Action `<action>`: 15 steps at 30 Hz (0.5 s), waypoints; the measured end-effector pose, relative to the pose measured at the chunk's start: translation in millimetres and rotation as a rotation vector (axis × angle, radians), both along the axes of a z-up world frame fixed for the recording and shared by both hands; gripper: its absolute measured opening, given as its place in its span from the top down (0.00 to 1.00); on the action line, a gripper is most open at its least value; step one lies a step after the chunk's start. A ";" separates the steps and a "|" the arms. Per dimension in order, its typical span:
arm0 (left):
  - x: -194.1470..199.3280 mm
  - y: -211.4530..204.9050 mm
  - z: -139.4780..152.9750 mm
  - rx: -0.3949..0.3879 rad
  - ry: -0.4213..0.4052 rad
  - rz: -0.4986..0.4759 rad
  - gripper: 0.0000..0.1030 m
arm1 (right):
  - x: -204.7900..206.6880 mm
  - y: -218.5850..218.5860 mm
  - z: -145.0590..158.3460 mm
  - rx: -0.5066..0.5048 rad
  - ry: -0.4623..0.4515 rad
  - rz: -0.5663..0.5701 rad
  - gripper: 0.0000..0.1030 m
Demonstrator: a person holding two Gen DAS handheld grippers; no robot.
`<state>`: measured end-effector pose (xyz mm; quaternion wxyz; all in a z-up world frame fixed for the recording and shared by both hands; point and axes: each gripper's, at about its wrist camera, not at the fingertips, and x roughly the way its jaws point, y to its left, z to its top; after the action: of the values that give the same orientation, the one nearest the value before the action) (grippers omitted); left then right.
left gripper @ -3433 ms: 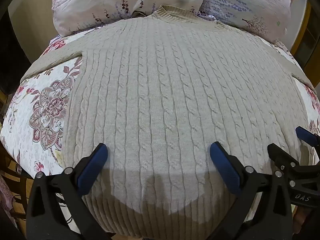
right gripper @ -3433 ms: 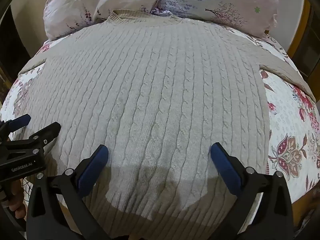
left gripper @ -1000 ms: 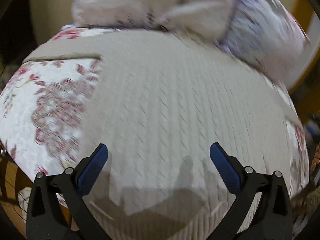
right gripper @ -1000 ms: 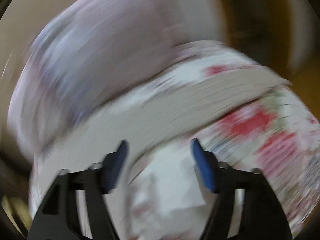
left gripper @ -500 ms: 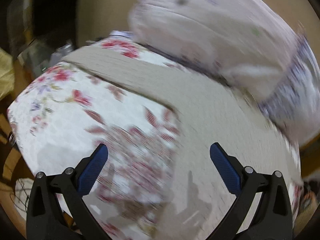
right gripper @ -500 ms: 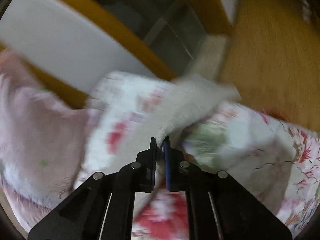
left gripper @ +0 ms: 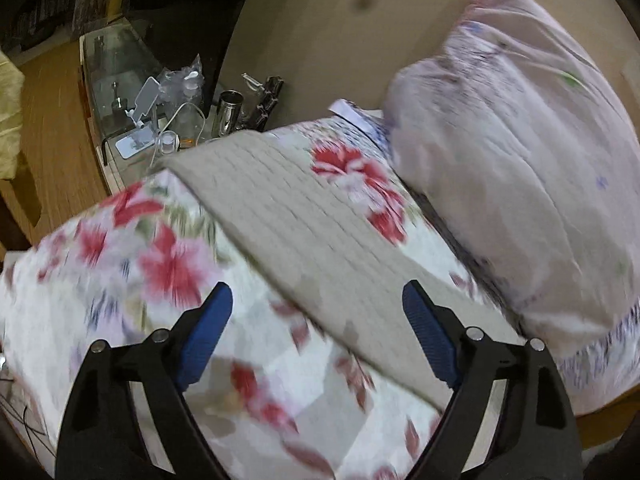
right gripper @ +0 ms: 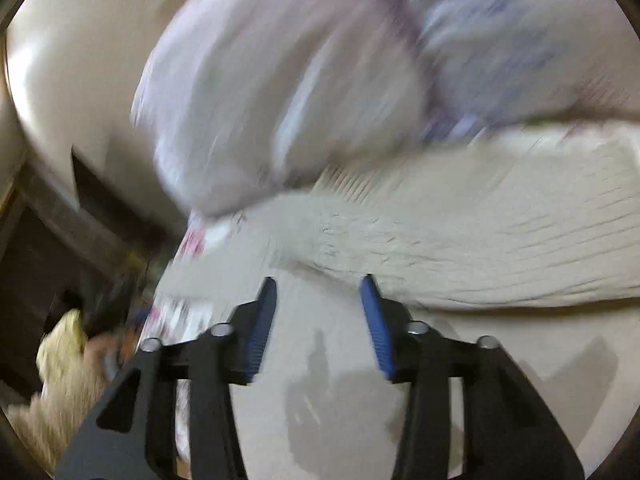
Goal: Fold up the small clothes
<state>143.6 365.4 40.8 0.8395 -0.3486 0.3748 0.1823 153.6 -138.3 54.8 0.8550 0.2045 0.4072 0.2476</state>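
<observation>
A beige cable-knit sweater lies on a floral bedspread. In the left wrist view its left sleeve (left gripper: 292, 216) runs flat across the bed toward the bed's corner. My left gripper (left gripper: 316, 320) is open and empty, hovering over the sleeve's near part. In the blurred right wrist view a sleeve (right gripper: 460, 256) lies folded across the sweater's body (right gripper: 340, 380). My right gripper (right gripper: 318, 316) is open and empty just in front of that folded sleeve.
Lilac pillows (left gripper: 520, 160) lie at the head of the bed. The floral bedspread (left gripper: 120, 280) ends at the bed's edge on the left. A glass bedside table (left gripper: 120, 80) with a metal cup (left gripper: 228, 116) and small items stands beyond the sleeve's end.
My right gripper, shut on the right sleeve half a second ago, has carried it over the sweater's body and opened. My left gripper has swung left from the body to the left sleeve.
</observation>
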 end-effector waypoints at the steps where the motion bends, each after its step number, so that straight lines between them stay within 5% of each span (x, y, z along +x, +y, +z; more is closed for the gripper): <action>1: 6.9 10.6 -4.6 -0.016 0.003 0.013 0.22 | -4.9 9.3 -3.4 -0.008 0.004 0.016 0.46; 3: 13.9 26.5 -13.2 -0.052 0.012 0.038 0.26 | -7.3 12.0 -4.0 -0.060 -0.003 0.008 0.37; 8: 14.7 59.6 -25.7 -0.184 -0.045 0.136 0.37 | -15.8 -28.0 -8.4 -0.046 0.055 -0.153 0.36; 13: 16.1 75.1 -34.2 -0.247 -0.037 0.204 0.86 | -23.4 -45.4 -15.5 -0.060 0.072 -0.188 0.36; 15: 18.4 73.0 -27.4 -0.213 -0.044 0.198 0.92 | -26.4 -49.5 -15.1 -0.072 0.071 -0.168 0.36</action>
<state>162.0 438.4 13.4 0.7837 -0.4749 0.3373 0.2156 127.2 -187.8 39.7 0.8646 0.2160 0.4271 0.1528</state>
